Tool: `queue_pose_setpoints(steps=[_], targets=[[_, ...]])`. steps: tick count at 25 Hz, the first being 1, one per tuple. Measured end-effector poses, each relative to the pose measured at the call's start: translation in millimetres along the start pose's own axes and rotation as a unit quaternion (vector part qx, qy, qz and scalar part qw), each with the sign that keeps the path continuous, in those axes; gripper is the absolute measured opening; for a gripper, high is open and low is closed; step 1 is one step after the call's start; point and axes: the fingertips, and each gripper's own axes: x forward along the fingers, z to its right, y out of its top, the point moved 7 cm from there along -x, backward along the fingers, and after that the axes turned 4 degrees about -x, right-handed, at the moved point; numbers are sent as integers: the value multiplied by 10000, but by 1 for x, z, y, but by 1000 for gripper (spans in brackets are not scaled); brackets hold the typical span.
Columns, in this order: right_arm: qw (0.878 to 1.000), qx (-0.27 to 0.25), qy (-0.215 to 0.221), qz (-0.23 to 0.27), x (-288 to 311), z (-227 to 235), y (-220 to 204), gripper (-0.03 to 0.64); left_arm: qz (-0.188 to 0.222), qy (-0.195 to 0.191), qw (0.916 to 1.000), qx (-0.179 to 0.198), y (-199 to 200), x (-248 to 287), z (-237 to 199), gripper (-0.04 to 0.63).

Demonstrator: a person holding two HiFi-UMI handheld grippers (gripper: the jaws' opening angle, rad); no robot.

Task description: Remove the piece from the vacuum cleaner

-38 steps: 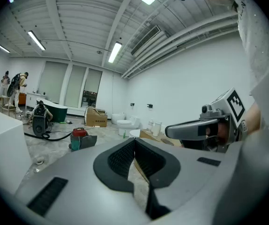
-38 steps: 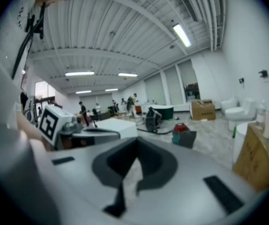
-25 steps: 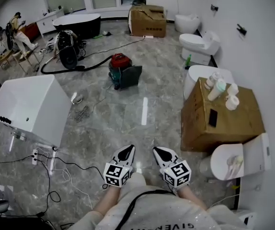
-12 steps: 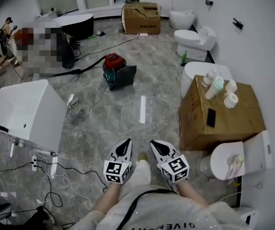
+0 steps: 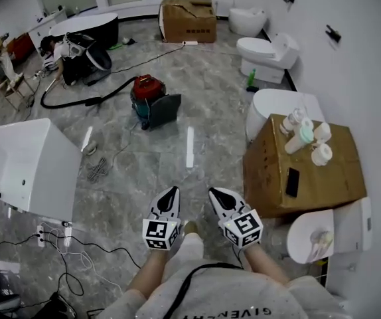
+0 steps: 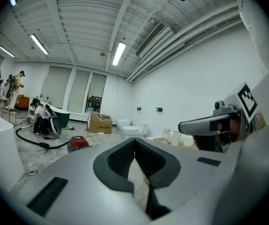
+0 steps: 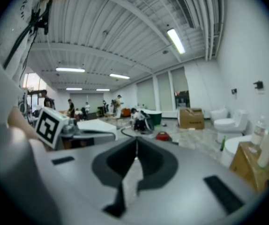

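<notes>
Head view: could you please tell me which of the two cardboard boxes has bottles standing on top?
The nearer cardboard box, at the right, bears the white bottles; the far cardboard box by the back wall shows none.

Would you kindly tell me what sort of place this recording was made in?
Probably a bathroom-fixture showroom or storeroom: several toilets stand along the wall, a white bathtub sits loose on the floor, and a cardboard box stands at the far end.

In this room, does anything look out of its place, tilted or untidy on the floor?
Yes. The red vacuum cleaner stands mid-floor with a dark panel seemingly leaning against it, and a black hose sprawls beside it. Loose cables lie tangled on the tiles by the white bathtub.
</notes>
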Motion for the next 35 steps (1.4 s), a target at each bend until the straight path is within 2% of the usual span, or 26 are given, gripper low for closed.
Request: queue_pose_setpoints(steps=[10, 19, 30, 35], targets=[[9999, 121, -2, -92, 80, 59, 13, 14, -127, 61, 9999, -53, 14, 78, -59, 23], [9996, 177, 58, -207, 125, 91, 16, 14, -217, 268, 9993, -106, 15, 120, -98, 23], [9973, 45, 665, -303, 204, 149, 28, 14, -142, 865, 9954, -379, 25, 180, -131, 23], [9944, -124, 1001, -315, 244, 185, 39, 14, -222, 962, 9946, -314, 33, 222, -141, 23]])
